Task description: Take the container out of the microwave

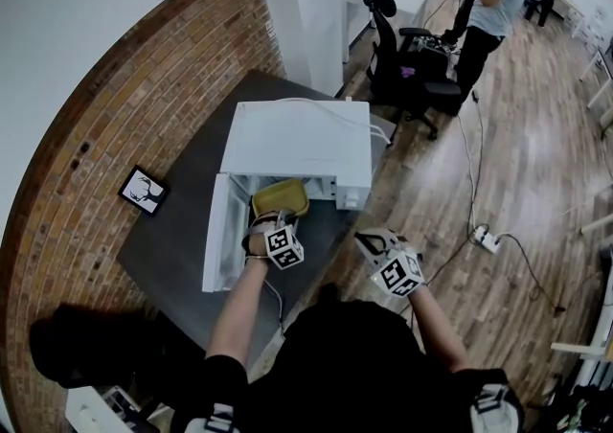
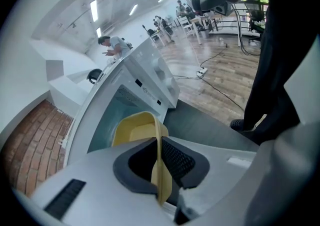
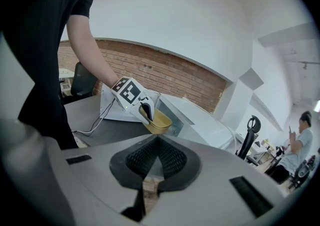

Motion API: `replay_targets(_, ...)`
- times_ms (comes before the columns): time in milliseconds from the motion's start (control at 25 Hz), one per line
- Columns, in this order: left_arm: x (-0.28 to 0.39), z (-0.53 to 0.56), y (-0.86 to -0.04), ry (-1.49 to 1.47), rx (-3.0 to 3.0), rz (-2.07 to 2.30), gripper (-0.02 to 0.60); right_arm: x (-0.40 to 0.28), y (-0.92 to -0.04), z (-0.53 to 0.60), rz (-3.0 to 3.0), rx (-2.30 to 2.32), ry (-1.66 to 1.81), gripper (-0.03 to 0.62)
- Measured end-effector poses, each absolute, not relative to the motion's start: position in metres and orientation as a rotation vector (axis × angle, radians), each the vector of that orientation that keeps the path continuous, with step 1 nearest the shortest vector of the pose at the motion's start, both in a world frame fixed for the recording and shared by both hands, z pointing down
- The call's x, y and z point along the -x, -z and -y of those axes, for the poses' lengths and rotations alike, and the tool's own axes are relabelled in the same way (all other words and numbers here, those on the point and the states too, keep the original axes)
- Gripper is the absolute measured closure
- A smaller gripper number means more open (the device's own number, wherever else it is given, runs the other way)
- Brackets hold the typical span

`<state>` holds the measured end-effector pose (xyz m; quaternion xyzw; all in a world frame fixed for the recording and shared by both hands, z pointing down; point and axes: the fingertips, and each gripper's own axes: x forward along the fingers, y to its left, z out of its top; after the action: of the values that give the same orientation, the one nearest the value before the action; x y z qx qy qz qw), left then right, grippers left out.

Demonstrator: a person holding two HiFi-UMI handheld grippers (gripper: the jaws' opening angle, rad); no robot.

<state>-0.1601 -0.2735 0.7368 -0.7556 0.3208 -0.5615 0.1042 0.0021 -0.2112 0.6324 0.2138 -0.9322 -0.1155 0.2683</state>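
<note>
The white microwave point(image 1: 299, 144) stands on a dark grey table point(image 1: 172, 249) with its door point(image 1: 215, 235) swung open to the left. A yellow container point(image 1: 280, 197) sits at the oven's mouth, partly outside it. My left gripper point(image 1: 271, 230) is shut on the near rim of the container point(image 2: 132, 129), and the thin yellow edge runs between the pads point(image 2: 176, 159). My right gripper point(image 1: 376, 245) hangs off the table's right side, shut with nothing in it. In the right gripper view the container point(image 3: 160, 120) and the left gripper point(image 3: 136, 101) show ahead of the closed jaws.
A small framed picture point(image 1: 144, 190) lies on the table by the brick wall point(image 1: 115, 105). A black office chair point(image 1: 407, 62) and a standing person point(image 1: 487, 5) are beyond the microwave. A power strip point(image 1: 487, 240) and cables lie on the wooden floor at right.
</note>
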Motion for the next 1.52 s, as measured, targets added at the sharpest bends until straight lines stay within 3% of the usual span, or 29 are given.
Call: replay_targets(1520, 0.092, 0.205, -0.72, 1.636, 2.218, -0.961, 0.552, -0.05, -0.632, 0.171, 2.555, -0.518, 0.344, 0.595)
